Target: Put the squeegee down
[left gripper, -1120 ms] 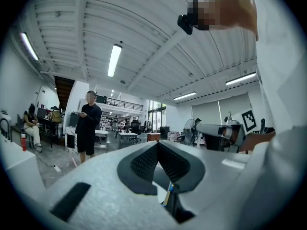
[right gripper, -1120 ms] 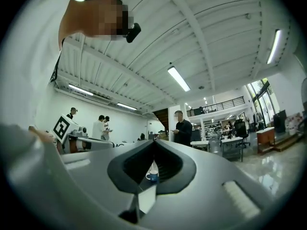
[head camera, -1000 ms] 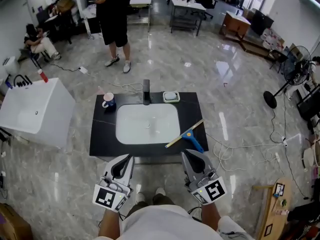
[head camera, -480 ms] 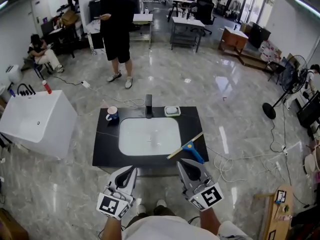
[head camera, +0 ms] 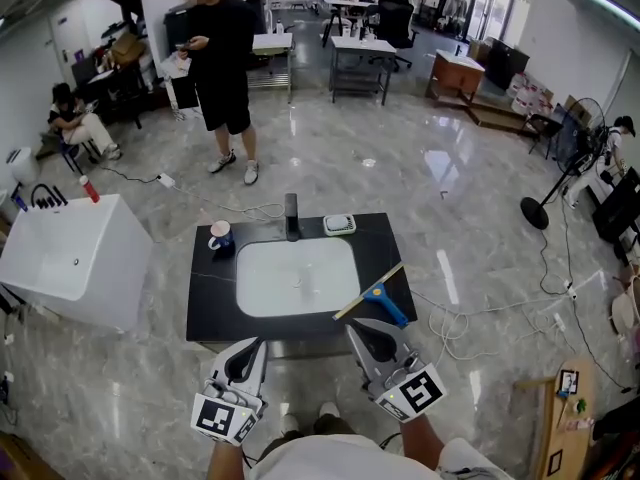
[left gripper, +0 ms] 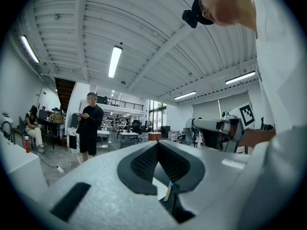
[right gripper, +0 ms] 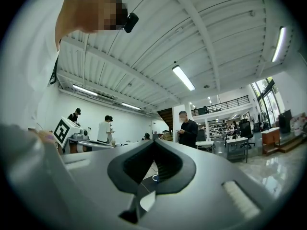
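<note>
The squeegee (head camera: 371, 290), a pale blade with a blue handle, lies flat on the black countertop (head camera: 382, 243) at its front right corner, beside the white sink basin (head camera: 295, 276). Nothing holds it. My right gripper (head camera: 353, 327) hovers just in front of the counter's front edge, a little left of the squeegee's handle, shut and empty. My left gripper (head camera: 254, 345) hangs level in front of the counter's front left, also shut and empty. In the left gripper view the jaws (left gripper: 157, 145) meet at their tips; in the right gripper view the jaws (right gripper: 154, 143) meet too.
A blue mug (head camera: 220, 236), a dark faucet (head camera: 291, 215) and a soap dish (head camera: 339, 225) stand along the counter's back. A white tub (head camera: 70, 258) sits at the left. A person in black (head camera: 222, 68) stands beyond. Cables (head camera: 455, 318) trail on the floor at right.
The right gripper has drifted a little left and back from the squeegee, which stays flat on the counter. The head view has tilted up slightly. The left gripper has kept its place.
</note>
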The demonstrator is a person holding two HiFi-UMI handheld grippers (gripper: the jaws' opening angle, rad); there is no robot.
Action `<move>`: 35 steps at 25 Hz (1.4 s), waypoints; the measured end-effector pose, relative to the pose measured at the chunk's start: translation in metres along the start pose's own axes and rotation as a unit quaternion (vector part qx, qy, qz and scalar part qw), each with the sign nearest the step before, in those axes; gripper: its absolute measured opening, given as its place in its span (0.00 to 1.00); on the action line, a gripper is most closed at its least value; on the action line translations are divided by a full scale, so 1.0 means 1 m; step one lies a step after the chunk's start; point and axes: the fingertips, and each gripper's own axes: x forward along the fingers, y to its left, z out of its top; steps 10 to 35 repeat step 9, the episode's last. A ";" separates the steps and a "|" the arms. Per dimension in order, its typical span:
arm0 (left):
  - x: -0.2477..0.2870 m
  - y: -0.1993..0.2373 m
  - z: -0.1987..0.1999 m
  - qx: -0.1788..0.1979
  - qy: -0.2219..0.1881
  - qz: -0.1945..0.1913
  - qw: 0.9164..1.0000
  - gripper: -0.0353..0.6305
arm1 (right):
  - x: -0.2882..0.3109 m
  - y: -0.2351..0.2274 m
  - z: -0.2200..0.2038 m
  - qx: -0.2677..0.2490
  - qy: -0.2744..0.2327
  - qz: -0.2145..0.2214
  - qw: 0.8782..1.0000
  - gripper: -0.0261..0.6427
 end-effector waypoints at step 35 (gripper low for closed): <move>0.004 -0.003 0.004 0.005 -0.003 -0.007 1.000 0.06 | -0.002 -0.003 0.003 -0.004 -0.005 -0.004 1.000 0.03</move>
